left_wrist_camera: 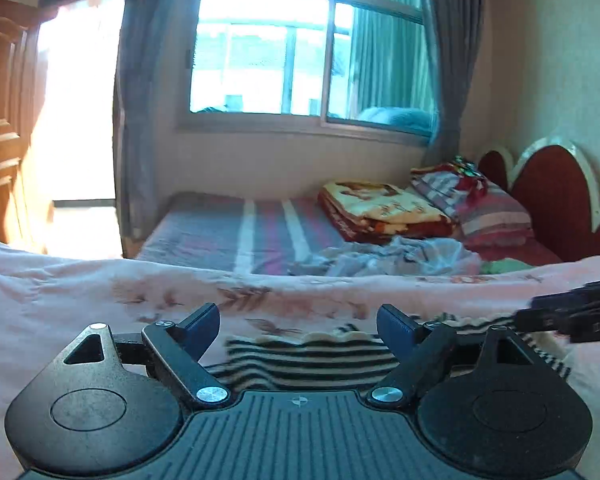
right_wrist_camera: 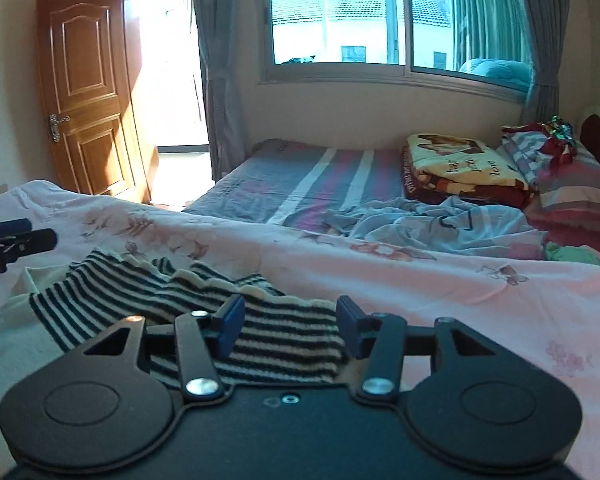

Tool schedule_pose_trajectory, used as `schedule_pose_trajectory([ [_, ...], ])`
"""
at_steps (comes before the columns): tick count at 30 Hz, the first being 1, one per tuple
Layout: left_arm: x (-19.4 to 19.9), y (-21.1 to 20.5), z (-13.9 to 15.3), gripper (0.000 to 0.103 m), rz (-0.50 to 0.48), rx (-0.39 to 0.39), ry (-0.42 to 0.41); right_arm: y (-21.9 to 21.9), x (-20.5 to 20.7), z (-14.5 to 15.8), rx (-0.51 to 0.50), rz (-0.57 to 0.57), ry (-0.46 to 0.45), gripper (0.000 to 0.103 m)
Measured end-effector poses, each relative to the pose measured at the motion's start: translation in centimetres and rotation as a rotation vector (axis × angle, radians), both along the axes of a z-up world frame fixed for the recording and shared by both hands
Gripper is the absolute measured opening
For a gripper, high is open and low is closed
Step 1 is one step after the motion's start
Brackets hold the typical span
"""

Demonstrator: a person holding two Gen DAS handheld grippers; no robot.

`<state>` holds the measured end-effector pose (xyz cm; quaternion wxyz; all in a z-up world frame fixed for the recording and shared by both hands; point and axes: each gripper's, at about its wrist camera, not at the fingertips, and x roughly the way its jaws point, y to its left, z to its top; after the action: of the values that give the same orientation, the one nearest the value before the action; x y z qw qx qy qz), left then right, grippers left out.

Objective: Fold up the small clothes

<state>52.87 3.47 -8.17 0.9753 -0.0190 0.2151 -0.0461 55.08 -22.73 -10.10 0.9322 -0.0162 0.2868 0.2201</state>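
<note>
At bottom centre the left gripper point(left_wrist_camera: 298, 326) gapes wide over a striped garment point(left_wrist_camera: 300, 360) on the pink quilt point(left_wrist_camera: 60, 280). The right gripper point(left_wrist_camera: 572, 314) enters blurred at right edge.

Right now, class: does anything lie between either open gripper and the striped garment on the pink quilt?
Nothing visible does. The striped garment lies directly before the right gripper and the left gripper, on the pink floral quilt.
</note>
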Motion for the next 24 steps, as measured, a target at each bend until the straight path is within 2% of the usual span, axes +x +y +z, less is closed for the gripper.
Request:
schedule_pose_trajectory([
  [2,1.8,-1.6,-0.7,0.084,-0.085,-0.069,0.105,2.4,0.7,-0.6,-0.011,0.062,0.040,0.028],
  [3,2.5,-2.5,-1.3,0.083,-0.114,-0.076,0.151,3.9,0.9,-1.2,-0.028,0.093,0.061,0.025],
  [4,2.8,-3.0,-1.8,0.082,-0.110,-0.064,0.161,4.9,1.2,-1.7,-0.045,0.112,0.077,0.026],
  [5,3.4,-3.4,-2.9,0.082,-0.086,-0.029,0.192,5.7,1.6,-2.4,-0.090,0.101,0.099,0.014],
  [7,4.4,-2.8,-4.7,0.082,-0.056,-0.009,0.276,5.5,1.8,-3.5,-0.118,0.105,0.107,0.023],
  [9,3.6,-1.3,-5.3,0.082,-0.034,0.029,0.254,3.9,1.6,-3.6,-0.158,0.097,0.096,0.023],
  [11,2.6,0.5,-5.5,0.082,-0.048,0.057,0.240,0.8,1.5,-3.5,-0.183,0.025,0.095,0.023],
  [14,1.6,1.1,-5.5,0.082,-0.099,0.094,0.219,-3.4,1.4,-4.2,-0.110,0.015,0.098,0.023],
  [18,1.2,-0.7,-4.0,0.082,-0.063,0.177,0.184,-2.2,0.3,-2.4,-0.108,-0.008,0.062,0.028],
  [19,0.4,-1.1,-3.2,0.082,-0.065,0.182,0.161,-2.0,-0.6,-1.5,-0.078,0.003,0.040,0.034],
  [21,-1.9,-1.8,-2.0,0.082,-0.109,0.162,0.108,-1.0,-2.7,-0.7,-0.055,0.060,0.025,0.038],
  [23,-3.6,-2.9,-1.6,0.082,-0.141,0.164,0.103,0.6,-4.3,-0.7,-0.062,0.131,0.024,0.059],
  [24,-4.0,-3.4,-1.8,0.082,-0.154,0.158,0.117,1.5,-4.9,-1.0,-0.071,0.162,0.029,0.059],
])
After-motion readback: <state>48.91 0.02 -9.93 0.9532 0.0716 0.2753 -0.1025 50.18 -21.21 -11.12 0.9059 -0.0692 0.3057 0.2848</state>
